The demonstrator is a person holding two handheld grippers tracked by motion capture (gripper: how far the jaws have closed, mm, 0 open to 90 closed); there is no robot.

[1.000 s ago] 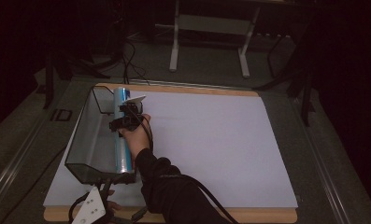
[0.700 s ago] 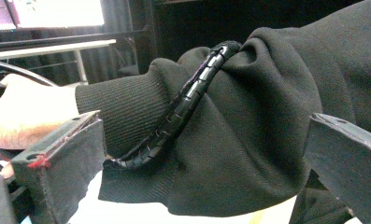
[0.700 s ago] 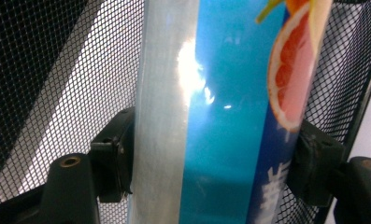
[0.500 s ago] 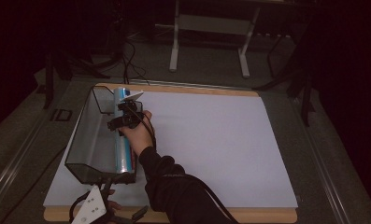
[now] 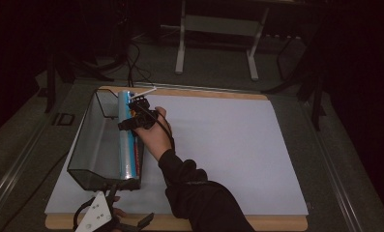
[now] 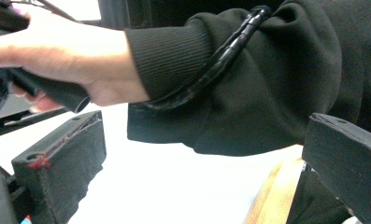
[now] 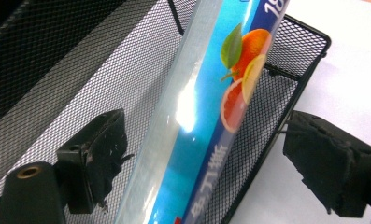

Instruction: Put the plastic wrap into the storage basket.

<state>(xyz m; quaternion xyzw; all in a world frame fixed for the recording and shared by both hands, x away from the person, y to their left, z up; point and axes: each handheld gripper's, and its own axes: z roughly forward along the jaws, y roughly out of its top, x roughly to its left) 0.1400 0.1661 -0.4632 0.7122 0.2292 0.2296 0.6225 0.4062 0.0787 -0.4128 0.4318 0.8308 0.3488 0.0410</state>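
Observation:
A long blue cling-wrap box (image 5: 126, 145) printed with citrus fruit lies in a black wire-mesh basket (image 5: 78, 159), along its right wall. My right gripper (image 5: 134, 116) hovers over the box's far half. In the right gripper view the box (image 7: 216, 116) runs between the jaws of the right gripper (image 7: 206, 158), which have just been opening; both pads stand clear of it. My left gripper (image 5: 129, 208) rests at the table's near edge by the basket's near corner. In the left gripper view this gripper (image 6: 202, 172) is open and holds nothing, facing the other arm's black sleeve (image 6: 248, 84).
The basket stands at the left of a white mat (image 5: 228, 145) on a wooden board (image 5: 257, 223). A thin white strip (image 5: 143, 92) pokes out by the basket's far right corner. Beyond the table a metal stand (image 5: 216, 43) and cables sit on the dark floor.
The right gripper's jaws have opened off the blue box and the hand has lifted a little above it. The box stays in the basket. The left gripper has not moved.

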